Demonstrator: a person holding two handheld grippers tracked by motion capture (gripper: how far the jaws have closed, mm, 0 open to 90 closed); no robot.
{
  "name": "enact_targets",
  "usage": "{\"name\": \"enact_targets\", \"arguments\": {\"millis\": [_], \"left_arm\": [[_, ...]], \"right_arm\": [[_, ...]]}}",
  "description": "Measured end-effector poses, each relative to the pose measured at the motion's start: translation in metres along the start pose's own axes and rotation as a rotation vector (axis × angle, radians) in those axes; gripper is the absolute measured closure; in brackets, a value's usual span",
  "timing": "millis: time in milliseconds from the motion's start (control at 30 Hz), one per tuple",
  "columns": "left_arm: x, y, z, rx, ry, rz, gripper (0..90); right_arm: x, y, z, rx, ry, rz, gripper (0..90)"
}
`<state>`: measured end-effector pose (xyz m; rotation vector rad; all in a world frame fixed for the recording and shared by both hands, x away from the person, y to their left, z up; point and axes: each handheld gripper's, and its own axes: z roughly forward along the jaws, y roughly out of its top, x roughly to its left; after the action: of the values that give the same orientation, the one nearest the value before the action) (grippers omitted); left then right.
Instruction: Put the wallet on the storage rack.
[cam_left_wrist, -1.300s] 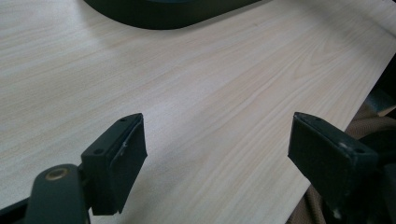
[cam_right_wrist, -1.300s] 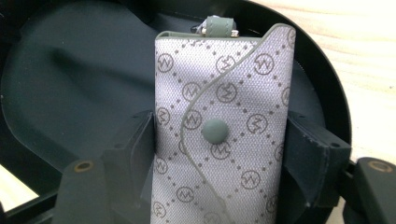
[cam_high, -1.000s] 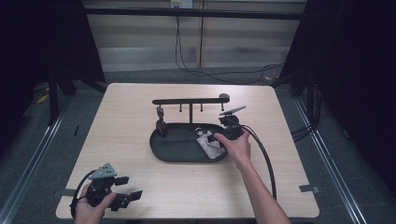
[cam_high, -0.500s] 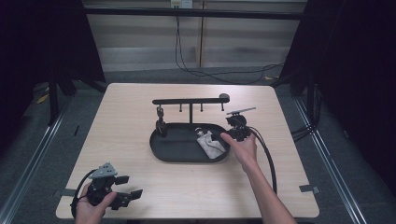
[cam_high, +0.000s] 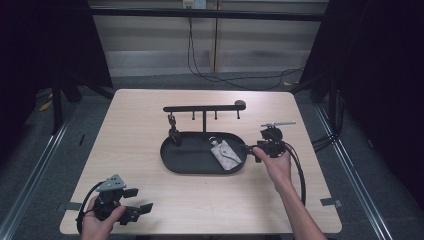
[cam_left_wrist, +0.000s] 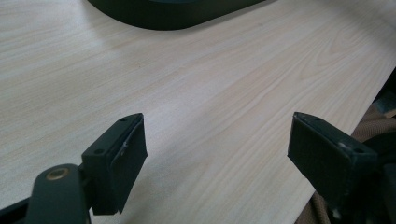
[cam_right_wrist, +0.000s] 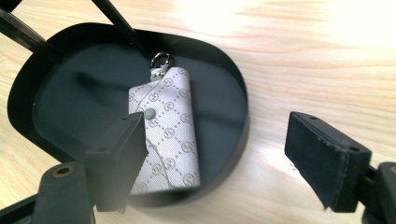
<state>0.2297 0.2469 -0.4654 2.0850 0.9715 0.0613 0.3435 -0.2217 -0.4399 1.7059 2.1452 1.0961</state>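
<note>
A grey-white patterned key pouch (cam_high: 226, 155) (cam_right_wrist: 170, 121) with a metal clasp lies flat in the right end of a black oval tray (cam_high: 190, 156) (cam_right_wrist: 70, 102). My right gripper (cam_high: 250, 148) (cam_right_wrist: 215, 149) hovers at the tray's right rim, pointing at the pouch. Its jaws have just been opening and now stand wide, with only the rim and table between them. At the table's front left corner, my left gripper (cam_high: 138, 199) (cam_left_wrist: 217, 149) is open over bare wood, far from the tray (cam_left_wrist: 177, 11).
A black T-shaped rack (cam_high: 204, 108) with small hooks rises from the tray's back edge. A dark item (cam_high: 173, 132) hangs at its left end. The wooden table (cam_high: 135, 130) has bare room left and in front of the tray. Cables trail from both grippers.
My right gripper has drawn back to the right, away from the pouch and out over the tray's rim, with its jaws spreading apart. The pouch stays in the tray. The left gripper has not moved.
</note>
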Motion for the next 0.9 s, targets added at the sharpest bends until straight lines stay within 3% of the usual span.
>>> {"name": "enact_targets", "arguments": {"millis": [433,833,900], "left_arm": [[0.000,0.000,0.000,0.002,0.006,-0.003,19.4],[0.000,-0.001,0.001,-0.002,0.014,-0.004,19.4],[0.000,-0.001,0.000,-0.002,0.015,0.000,19.4]], "right_arm": [[-0.016,-0.026,-0.032,-0.048,-0.009,0.009,21.3],[-0.018,-0.050,-0.057,-0.051,-0.020,-0.018,21.6],[-0.020,-0.056,-0.060,-0.051,-0.007,-0.004,21.6]]}}
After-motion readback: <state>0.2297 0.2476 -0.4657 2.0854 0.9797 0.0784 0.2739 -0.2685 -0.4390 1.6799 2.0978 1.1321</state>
